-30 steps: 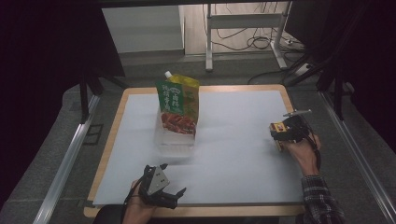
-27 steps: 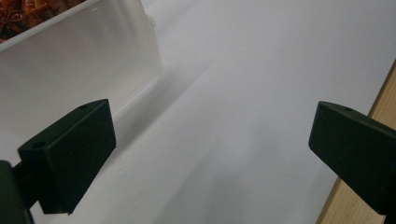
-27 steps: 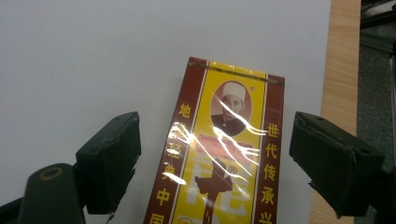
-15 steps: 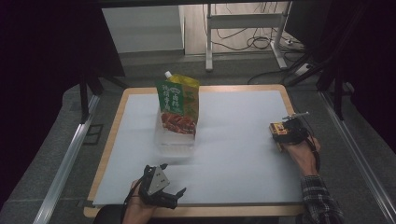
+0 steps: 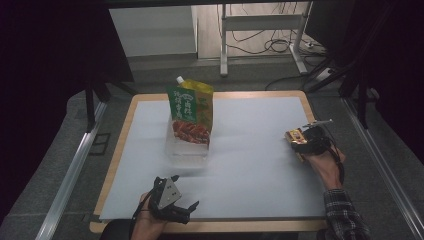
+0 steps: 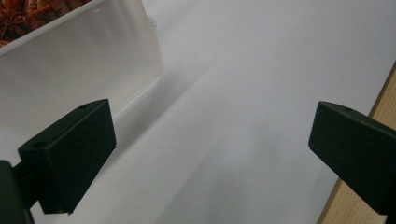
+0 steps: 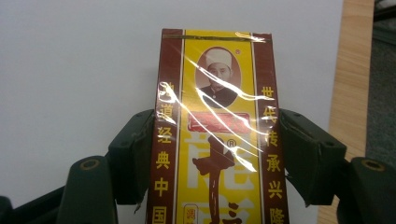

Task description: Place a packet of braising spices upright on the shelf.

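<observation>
A yellow and brown carton (image 7: 215, 135) printed with a portrait and Chinese characters sits between the jaws of my right gripper (image 7: 215, 154), which is shut on its two long sides. From above, that gripper (image 5: 301, 143) holds the carton (image 5: 293, 136) just over the mat near the right edge. My left gripper (image 5: 186, 191) hovers low at the front left, open wide with nothing between its fingers (image 6: 70, 149). A green pouch (image 5: 191, 110) with a white cap stands upright in a clear plastic box (image 5: 186, 149) left of centre; the box wall (image 6: 79, 56) lies just ahead of the left jaw.
A white mat (image 5: 250, 160) covers a wooden-edged table (image 5: 215, 94); the wood edge (image 6: 385, 93) shows beside the left gripper's far jaw. Metal rails (image 5: 70, 175) run along both sides. Table legs and cables (image 5: 270, 45) lie on the floor behind.
My right gripper has drifted slightly left with the carton in it. The left gripper has hardly moved and stays open.
</observation>
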A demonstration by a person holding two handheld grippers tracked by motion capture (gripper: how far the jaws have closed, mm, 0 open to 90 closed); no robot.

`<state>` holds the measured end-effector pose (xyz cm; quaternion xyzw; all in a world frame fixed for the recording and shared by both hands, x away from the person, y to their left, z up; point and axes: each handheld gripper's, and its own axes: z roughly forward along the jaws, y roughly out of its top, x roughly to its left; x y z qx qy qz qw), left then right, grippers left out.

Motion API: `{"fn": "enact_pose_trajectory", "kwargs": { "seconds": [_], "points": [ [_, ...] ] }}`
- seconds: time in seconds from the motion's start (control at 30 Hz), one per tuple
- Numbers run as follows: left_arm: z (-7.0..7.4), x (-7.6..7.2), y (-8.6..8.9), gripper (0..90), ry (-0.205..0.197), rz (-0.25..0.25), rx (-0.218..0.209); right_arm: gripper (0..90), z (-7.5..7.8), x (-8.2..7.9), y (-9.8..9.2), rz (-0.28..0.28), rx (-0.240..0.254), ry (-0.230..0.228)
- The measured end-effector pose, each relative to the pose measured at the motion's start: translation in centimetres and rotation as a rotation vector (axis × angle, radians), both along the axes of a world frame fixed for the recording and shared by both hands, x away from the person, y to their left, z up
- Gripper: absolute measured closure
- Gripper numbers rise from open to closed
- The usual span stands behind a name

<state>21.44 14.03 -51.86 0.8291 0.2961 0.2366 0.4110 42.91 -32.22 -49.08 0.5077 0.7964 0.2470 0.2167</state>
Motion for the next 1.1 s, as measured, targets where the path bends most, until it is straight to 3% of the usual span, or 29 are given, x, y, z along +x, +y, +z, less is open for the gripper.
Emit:
{"fn": "enact_pose_trajectory", "kwargs": {
  "seconds": [0.47, 1.1],
  "points": [
    [0.0, 0.0, 0.0, 0.4, -0.003, -0.001, 0.001, 32.1, 1.1, -2.4, 2.3, 0.159, 0.022, -0.033],
    [0.0, -0.1, -0.1, 0.5, -0.002, -0.002, -0.001, 32.0, 1.0, -6.4, 7.6, 0.408, 0.022, -0.021]
  ]
}}
